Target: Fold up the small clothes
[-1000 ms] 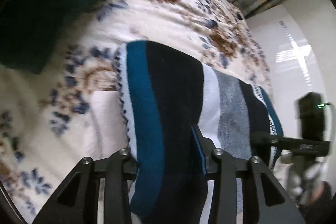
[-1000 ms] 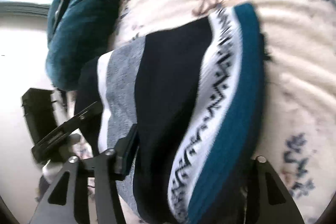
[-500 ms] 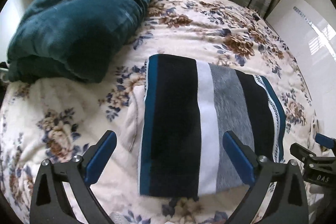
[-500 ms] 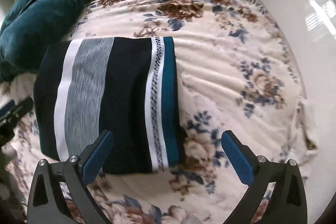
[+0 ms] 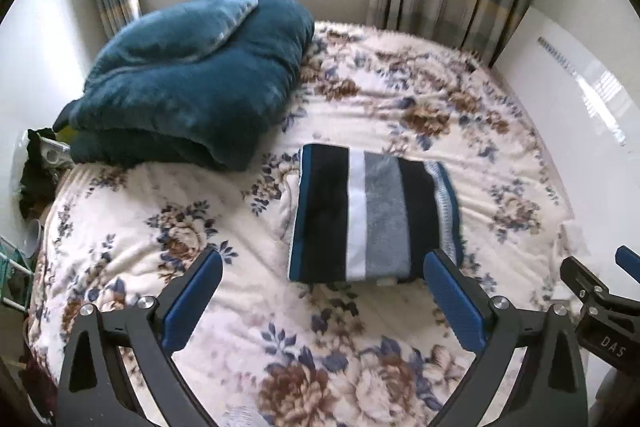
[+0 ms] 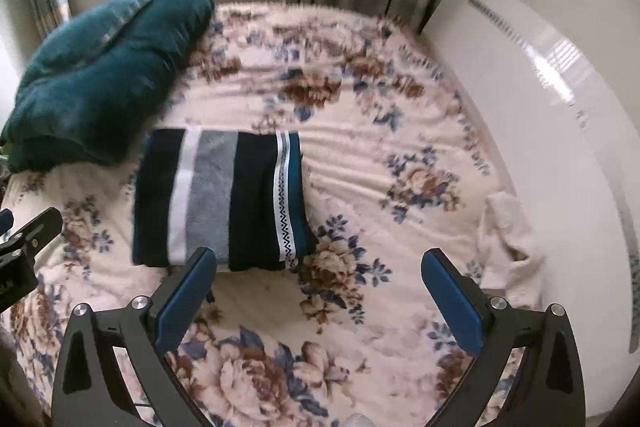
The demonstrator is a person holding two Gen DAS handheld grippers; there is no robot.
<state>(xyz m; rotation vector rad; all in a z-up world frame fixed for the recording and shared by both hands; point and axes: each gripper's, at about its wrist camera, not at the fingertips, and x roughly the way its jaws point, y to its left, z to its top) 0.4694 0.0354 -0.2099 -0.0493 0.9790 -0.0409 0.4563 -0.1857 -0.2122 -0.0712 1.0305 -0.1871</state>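
Your left gripper (image 5: 320, 301) and right gripper (image 6: 318, 297) both spread wide, empty, folded striped garment (image 5: 370, 219) flat on the floral bedspread (image 5: 160, 195) (far edges kinda blurry)

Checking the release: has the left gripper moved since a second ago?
Yes. The left gripper, now open, has backed away from the folded striped garment, which lies flat on the floral bedspread.
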